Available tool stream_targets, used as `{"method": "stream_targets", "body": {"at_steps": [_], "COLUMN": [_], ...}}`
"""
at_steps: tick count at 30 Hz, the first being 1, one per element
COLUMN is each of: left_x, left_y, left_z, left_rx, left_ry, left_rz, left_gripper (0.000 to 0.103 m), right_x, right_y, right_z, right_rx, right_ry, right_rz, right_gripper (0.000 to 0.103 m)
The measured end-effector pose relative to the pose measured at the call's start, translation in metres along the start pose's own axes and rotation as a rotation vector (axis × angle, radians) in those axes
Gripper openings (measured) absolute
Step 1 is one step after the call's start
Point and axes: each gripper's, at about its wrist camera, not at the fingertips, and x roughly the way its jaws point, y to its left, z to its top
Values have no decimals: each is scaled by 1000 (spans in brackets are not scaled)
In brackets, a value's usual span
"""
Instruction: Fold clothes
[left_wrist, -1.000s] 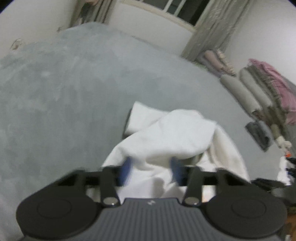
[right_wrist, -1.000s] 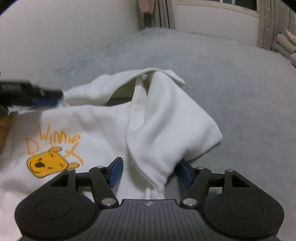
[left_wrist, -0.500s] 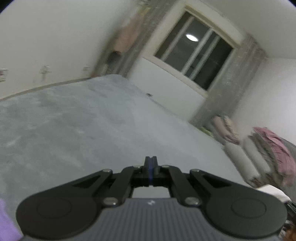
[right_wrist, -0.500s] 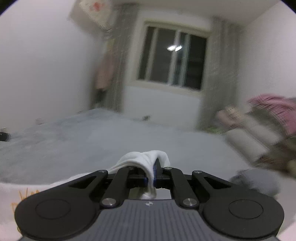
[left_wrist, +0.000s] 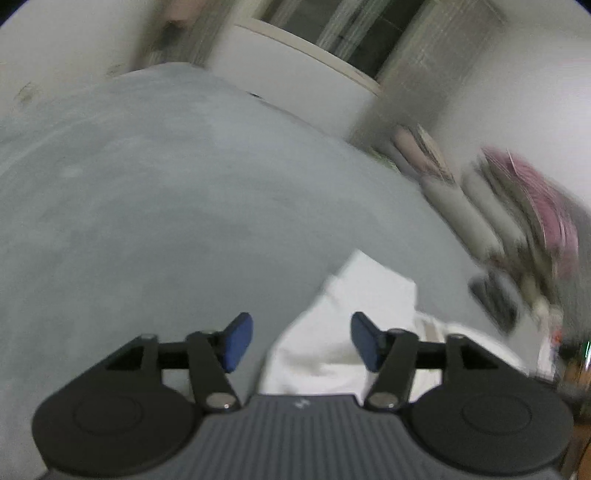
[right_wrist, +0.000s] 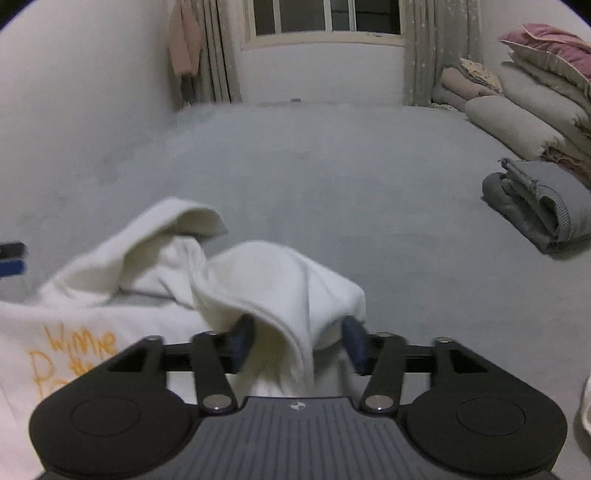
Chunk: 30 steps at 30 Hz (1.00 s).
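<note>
White cotton garment (right_wrist: 266, 280), softly rumpled folds

A wide grey carpet (right_wrist: 314, 166) carries the rumpled white shirt (right_wrist: 258, 280) just ahead of the right gripper (right_wrist: 295, 341), a folded grey blanket (right_wrist: 539, 206) farther right.

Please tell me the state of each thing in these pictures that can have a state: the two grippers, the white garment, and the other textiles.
left gripper: open, jaws just opened, nothing pressed.
right gripper: open, jaws just opened; a fold of cloth drapes between the pads, not pinched.
white garment: crumpled, not yet folded, orange print facing up.
grey cloth: folded.
bedding stack: piled by the wall.
curtains: drawn aside.
</note>
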Motion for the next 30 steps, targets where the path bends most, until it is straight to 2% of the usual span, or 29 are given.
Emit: {"method": "stream_targets", "body": {"at_steps": [1, 4, 6, 8, 10, 11, 12, 13, 14, 15, 16, 17, 19, 22, 23, 26, 28, 30], "left_x": [11, 42, 68, 87, 95, 100, 101, 99, 97, 96, 96, 94, 84, 58, 50, 19, -8, -38], "left_y": [-10, -40, -60, -70, -71, -71, -70, -68, -65, -64, -63, -63, -60, -45, -40, -19, -3, 13], "left_z": [6, 13, 8, -3, -7, -8, -7, -4, 0, 3, 3, 3, 4, 20, 26, 51, 70, 88], "left_rx": [51, 217, 355, 445, 453, 457, 442, 401, 360, 337, 341, 344, 322, 219, 184, 85, 25, -26], "left_ry": [17, 99, 193, 265, 287, 298, 303, 301, 299, 293, 285, 277, 248, 140, 105, -27, -134, -254], "left_rz": [7, 9, 48, 79, 90, 95, 96, 91, 85, 87, 100, 105, 96, 85, 82, 105, 117, 121], "left_gripper": [73, 72, 72, 67, 59, 52, 27, 5, 5, 5, 5, 5, 5, 5, 5, 5, 5, 5], "right_x": [-5, -12, -8, -1, 12, 17, 20, 20, 17, 13, 9, 5, -6, -10, -9, -9, -21, -36], "right_y": [1, 11, 23, 27, 26, 25, 23, 20, 18, 17, 17, 15, 9, 5, 6, 12, 17, 19], "right_z": [1, 5, 8, 6, 2, -1, -2, -1, 0, 2, 4, 8, 14, 16, 16, 16, 25, 43], "right_rx": [-23, -154, -270, -330, -328, -320, -304, -289, -273, -260, -249, -225, -148, -95, -95, -129, -161, -140], "right_ry": [-5, -31, -46, -14, 46, 65, 65, 55, 39, 11, -22, -48, -89, -100, -100, -133, -223, -324], "right_rz": [-21, -100, -95, -70, -44, -30, -12, 11, 27, 14, -16, -24, 20, 80, 68, 4, -22, -28], "right_gripper": [55, 55, 58, 65, 63, 60, 55, 40, 26, 17, 11, 12, 12, 12, 6, 5, 5, 4]}}
